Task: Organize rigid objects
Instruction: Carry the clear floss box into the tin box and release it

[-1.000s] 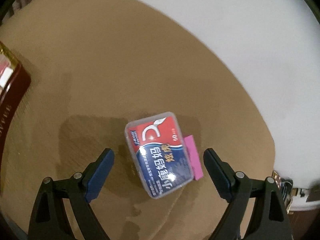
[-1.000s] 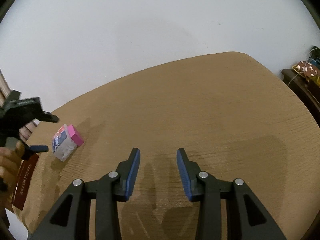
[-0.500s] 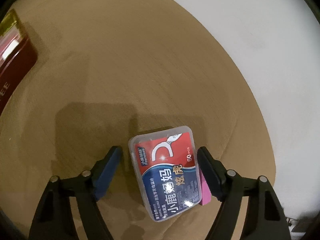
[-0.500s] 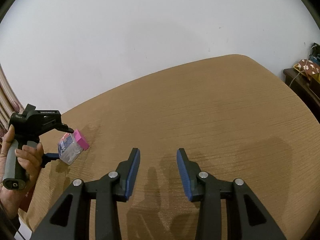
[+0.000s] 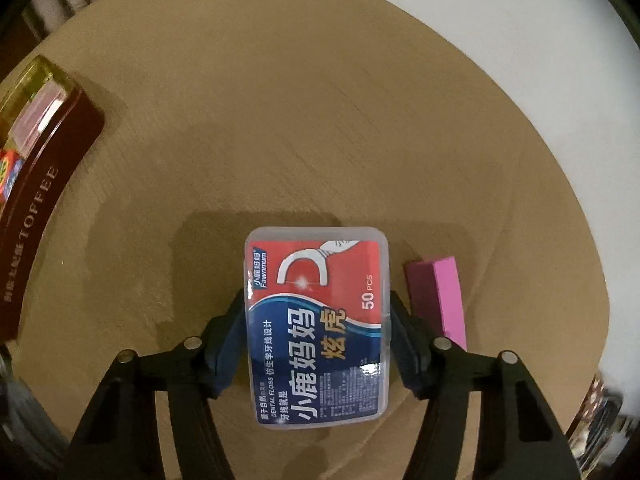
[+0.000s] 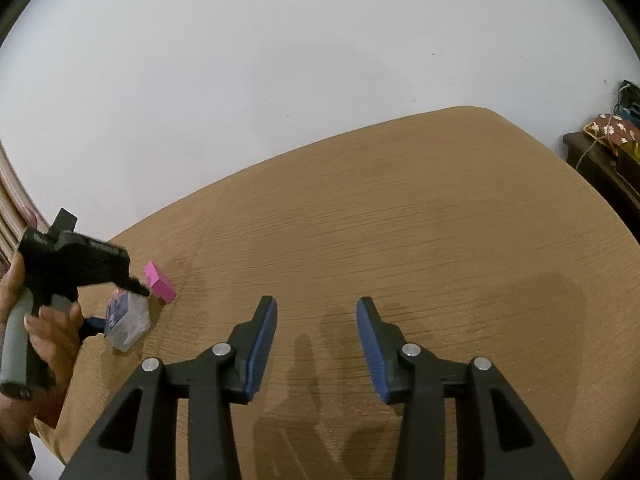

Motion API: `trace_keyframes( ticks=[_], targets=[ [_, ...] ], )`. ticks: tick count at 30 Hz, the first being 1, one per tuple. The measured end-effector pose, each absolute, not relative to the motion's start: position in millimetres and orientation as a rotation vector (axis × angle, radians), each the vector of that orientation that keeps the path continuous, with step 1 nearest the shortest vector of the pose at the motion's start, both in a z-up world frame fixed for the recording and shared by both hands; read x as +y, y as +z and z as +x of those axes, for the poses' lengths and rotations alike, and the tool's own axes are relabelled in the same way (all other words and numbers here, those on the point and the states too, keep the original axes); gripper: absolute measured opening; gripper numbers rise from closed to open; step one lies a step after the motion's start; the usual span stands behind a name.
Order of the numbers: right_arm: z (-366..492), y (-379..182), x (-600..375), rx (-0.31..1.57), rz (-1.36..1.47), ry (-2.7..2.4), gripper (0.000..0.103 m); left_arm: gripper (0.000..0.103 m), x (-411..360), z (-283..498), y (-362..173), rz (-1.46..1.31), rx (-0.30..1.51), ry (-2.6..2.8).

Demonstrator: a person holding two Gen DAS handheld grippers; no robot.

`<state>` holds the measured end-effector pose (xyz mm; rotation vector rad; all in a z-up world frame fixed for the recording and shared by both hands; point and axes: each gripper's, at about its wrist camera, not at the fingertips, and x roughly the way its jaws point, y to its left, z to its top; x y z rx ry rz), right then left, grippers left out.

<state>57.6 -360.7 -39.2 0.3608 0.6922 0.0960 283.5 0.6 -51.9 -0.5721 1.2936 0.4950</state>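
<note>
A clear dental floss box point(image 5: 318, 326) with a red and blue label sits between my left gripper's point(image 5: 318, 308) blue pads, which press on its two sides. In the right wrist view the box point(image 6: 126, 318) looks lifted off the table, held by the left gripper point(image 6: 116, 304). A pink block point(image 5: 442, 294) lies on the brown table just right of the box, also in the right wrist view point(image 6: 159, 282). My right gripper point(image 6: 316, 328) is open and empty over the table's middle.
A dark red toffee box point(image 5: 38, 216) lies at the table's point(image 5: 300, 120) left edge. A white wall stands behind the table. A dark side cabinet point(image 6: 608, 172) with cloth items stands at the far right.
My left gripper moved forward around the floss box and closed on its sides. The box now sits square between the pads and apart from the pink block. My right gripper stayed put.
</note>
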Motion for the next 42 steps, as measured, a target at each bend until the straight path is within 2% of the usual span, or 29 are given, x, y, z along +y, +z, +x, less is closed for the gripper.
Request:
trace_keyframes(
  ticks=[8, 14, 17, 24, 30, 39, 42],
  targets=[
    [59, -41, -362, 0.695, 0.370, 0.089, 0.042, 0.059, -13, 244, -36, -0.399, 1.303, 0.330],
    [62, -44, -361, 0.716, 0.364, 0.072, 0.042, 0.059, 8, 191, 10, -0.329, 1.250, 0.203],
    [64, -46, -358, 0.733, 0.355, 0.057, 0.042, 0.059, 43, 161, 37, -0.348, 1.210, 0.223],
    [71, -50, -351, 0.772, 0.330, 0.033, 0.042, 0.059, 194, 81, 66, -0.530, 1.149, 0.433],
    [74, -53, -347, 0.786, 0.320, 0.022, 0.042, 0.059, 264, 50, 25, -0.791, 1.103, 0.560],
    [74, -53, -347, 0.788, 0.322, 0.022, 0.042, 0.058, 272, 48, -18, -0.954, 1.088, 0.619],
    [72, -54, -348, 0.787, 0.326, 0.023, 0.043, 0.058, 269, 49, -15, -0.951, 1.068, 0.637]
  ],
)
